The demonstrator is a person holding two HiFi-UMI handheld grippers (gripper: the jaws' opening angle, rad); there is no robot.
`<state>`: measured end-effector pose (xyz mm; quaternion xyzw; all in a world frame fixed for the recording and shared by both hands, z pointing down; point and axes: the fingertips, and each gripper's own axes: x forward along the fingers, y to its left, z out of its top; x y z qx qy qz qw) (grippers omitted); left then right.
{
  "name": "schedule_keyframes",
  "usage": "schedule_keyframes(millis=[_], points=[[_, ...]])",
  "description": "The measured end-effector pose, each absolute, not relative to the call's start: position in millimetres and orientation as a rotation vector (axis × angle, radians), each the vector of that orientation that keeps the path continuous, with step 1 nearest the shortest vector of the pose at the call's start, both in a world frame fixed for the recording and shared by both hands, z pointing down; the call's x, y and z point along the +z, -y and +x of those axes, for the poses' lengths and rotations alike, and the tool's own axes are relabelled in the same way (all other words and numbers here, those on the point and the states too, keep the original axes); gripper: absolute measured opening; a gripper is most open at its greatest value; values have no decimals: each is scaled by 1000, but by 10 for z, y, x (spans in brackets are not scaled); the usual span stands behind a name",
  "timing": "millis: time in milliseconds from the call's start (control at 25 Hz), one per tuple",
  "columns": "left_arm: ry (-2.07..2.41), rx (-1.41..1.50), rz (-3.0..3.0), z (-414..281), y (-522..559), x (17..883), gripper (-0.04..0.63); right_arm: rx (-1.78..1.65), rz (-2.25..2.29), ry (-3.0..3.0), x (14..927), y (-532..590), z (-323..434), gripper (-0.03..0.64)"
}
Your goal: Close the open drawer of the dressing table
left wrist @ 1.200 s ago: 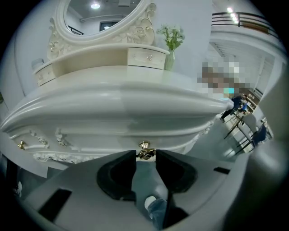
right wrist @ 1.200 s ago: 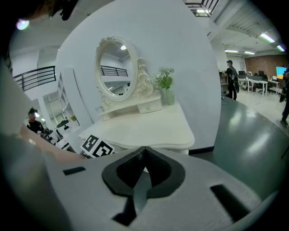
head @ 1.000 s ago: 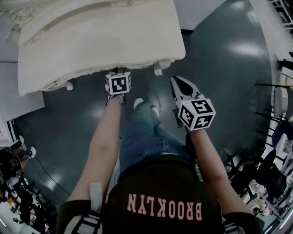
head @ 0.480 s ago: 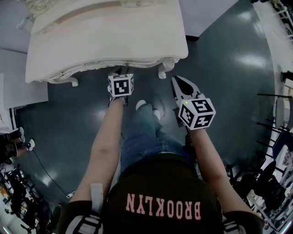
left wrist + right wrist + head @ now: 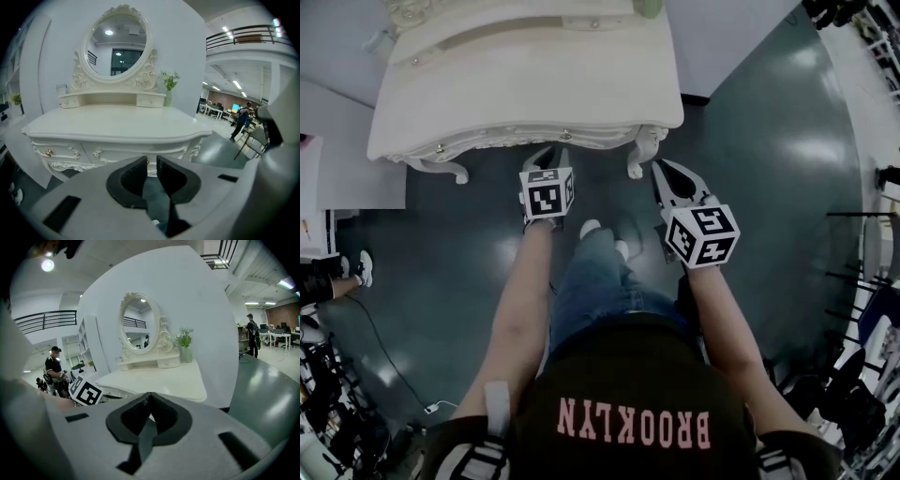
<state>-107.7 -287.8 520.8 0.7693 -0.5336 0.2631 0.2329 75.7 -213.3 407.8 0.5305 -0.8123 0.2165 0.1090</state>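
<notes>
- Both bare forearms reach forward over the person's jeans. The left gripper (image 5: 551, 153) slants down toward the dressing table (image 5: 525, 84). The right gripper (image 5: 660, 167) sits just to its right, near the table's right front leg (image 5: 639, 155).
- The left gripper's jaws have just been closing. They now stand a narrow gap apart with nothing between them, so this gripper is released. The right gripper's jaws are clenched tip to tip on nothing.
- The central drawer (image 5: 117, 151) sits under the front edge of the counter (image 5: 112, 124). Its front looks flush with the carved apron. It lies just beyond the left gripper's tips and apart from them.
- The left gripper view faces the drawer fronts, the oval mirror (image 5: 119, 44) and a vase of green sprigs (image 5: 168, 91).
- The head view shows only the counter from above.
- The right gripper view looks across the table from its right side. The left gripper's marker cube (image 5: 84, 391) shows at the left there, and the drawer front does not show.
</notes>
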Motion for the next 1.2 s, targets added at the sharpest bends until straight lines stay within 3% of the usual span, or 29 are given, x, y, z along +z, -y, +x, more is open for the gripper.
schedule_keyframes(millis=[240,1200], points=[[1564,629,2167,-1148,2824,4781,12,588,1589,2427,3887,2112,777,-5],[1809,280,2545,-1063,2568,2888,6,28,1759,2455,2681,2151,1029,-5]])
